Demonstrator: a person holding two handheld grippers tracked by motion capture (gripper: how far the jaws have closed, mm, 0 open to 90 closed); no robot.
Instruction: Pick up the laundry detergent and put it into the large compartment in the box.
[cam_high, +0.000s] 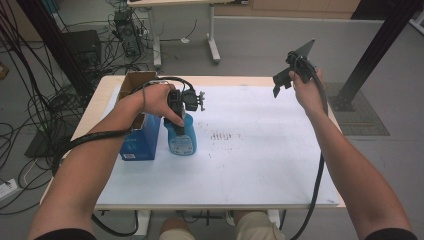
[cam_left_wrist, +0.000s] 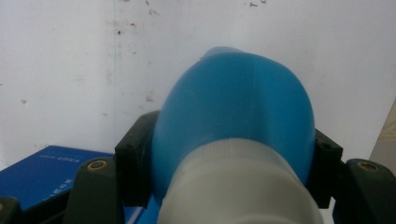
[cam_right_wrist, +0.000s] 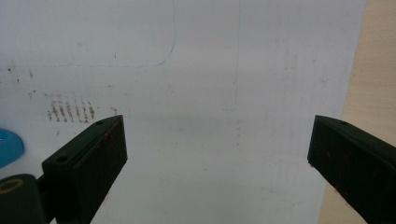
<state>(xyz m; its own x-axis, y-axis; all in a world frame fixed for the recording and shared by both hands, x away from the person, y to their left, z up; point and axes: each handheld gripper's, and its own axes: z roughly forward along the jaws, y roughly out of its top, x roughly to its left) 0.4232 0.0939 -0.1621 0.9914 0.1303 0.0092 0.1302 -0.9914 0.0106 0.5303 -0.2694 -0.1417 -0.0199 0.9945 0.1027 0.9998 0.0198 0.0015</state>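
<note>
A blue bottle (cam_high: 180, 138) with a white neck stands on the white sheet (cam_high: 250, 160) at the table's left. My left gripper (cam_high: 179, 114) comes down on it from above and is shut on its neck. In the left gripper view the blue bottle (cam_left_wrist: 233, 116) swells up between the two black jaws, which press its sides just above the white collar (cam_left_wrist: 238, 186). My right gripper (cam_high: 282, 80) is held up in the air over the table's far right corner. The right gripper (cam_right_wrist: 217, 154) is open, its jaws wide apart over bare white sheet.
A dark blue box (cam_high: 141, 140) stands touching the bottle's left side, with an open cardboard box (cam_high: 136, 82) behind it. Dark smudge marks (cam_high: 223, 135) lie mid-sheet. Cables and table legs crowd the floor beyond the far edge. The wooden table edge (cam_right_wrist: 373, 60) runs right of the sheet.
</note>
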